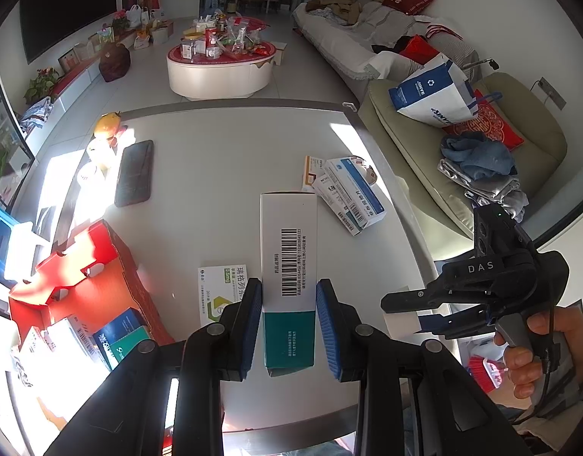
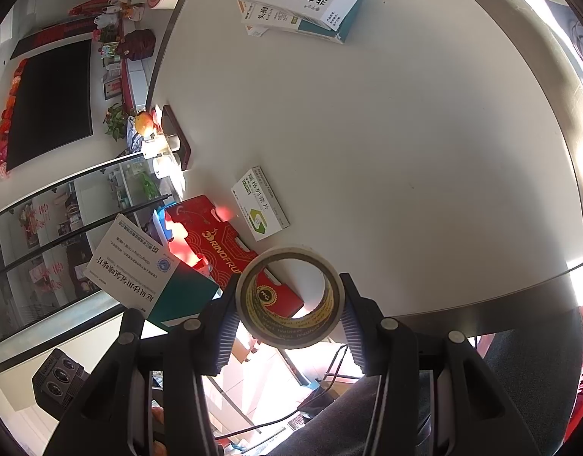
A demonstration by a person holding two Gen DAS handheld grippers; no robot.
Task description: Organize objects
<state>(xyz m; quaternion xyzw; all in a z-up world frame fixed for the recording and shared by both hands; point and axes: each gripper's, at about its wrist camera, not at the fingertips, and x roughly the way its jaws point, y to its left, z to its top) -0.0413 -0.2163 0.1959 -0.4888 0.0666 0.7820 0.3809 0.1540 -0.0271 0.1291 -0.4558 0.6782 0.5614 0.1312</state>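
Note:
My left gripper point(image 1: 289, 285) is shut on a white and teal medicine box point(image 1: 289, 243) with a barcode, held above the white table point(image 1: 223, 144). The same box point(image 2: 139, 269) shows at the left of the right wrist view. My right gripper point(image 2: 289, 292) is shut on a roll of tape point(image 2: 291, 336) with yellow print inside, near the table's front edge. In the left wrist view the right gripper point(image 1: 403, 315) appears at the right, in a person's hand point(image 1: 534, 357). An open red carton point(image 1: 82, 266) holds several medicine boxes point(image 1: 112, 338).
A green and white medicine box point(image 1: 221, 288) lies beside the red carton point(image 2: 223, 247). A pile of medicine boxes point(image 1: 348, 190) sits at the table's far right. A dark phone point(image 1: 133, 173) and fruit point(image 1: 107, 123) lie at the far left.

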